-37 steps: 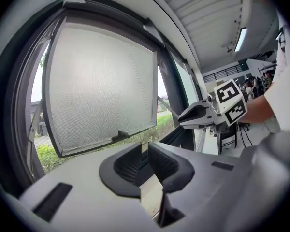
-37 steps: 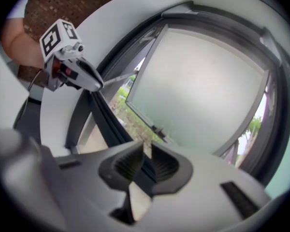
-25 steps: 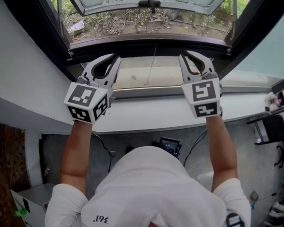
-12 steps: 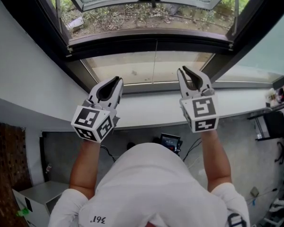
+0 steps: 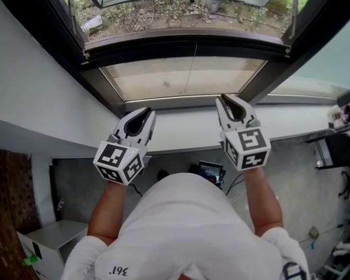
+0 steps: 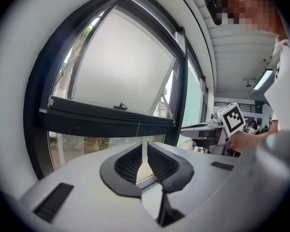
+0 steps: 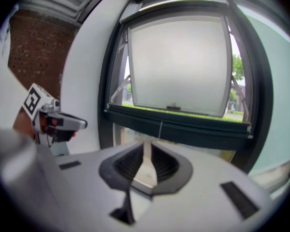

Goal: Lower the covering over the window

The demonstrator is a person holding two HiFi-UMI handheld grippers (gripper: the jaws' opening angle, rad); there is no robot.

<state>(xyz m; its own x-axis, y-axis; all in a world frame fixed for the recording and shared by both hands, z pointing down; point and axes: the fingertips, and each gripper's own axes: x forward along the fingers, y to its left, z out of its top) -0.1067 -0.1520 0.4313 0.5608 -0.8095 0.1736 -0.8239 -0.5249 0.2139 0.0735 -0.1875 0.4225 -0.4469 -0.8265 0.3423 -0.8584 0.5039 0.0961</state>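
Covering (image 5: 181, 77) hangs near the sill's (image 5: 181, 132) far edge; left gripper (image 5: 144, 113) and right gripper (image 5: 227, 100), jaws narrow, apparently pinch its bottom strip.

White window sill (image 5: 181, 132) runs under window. Grey floor (image 5: 303, 185) below carries white cabinet (image 5: 44, 241) left, small dark screen device (image 5: 210, 172) centre, dark chair (image 5: 338, 153) right.

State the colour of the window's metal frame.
Black: the metal window frame shows best in the head view.
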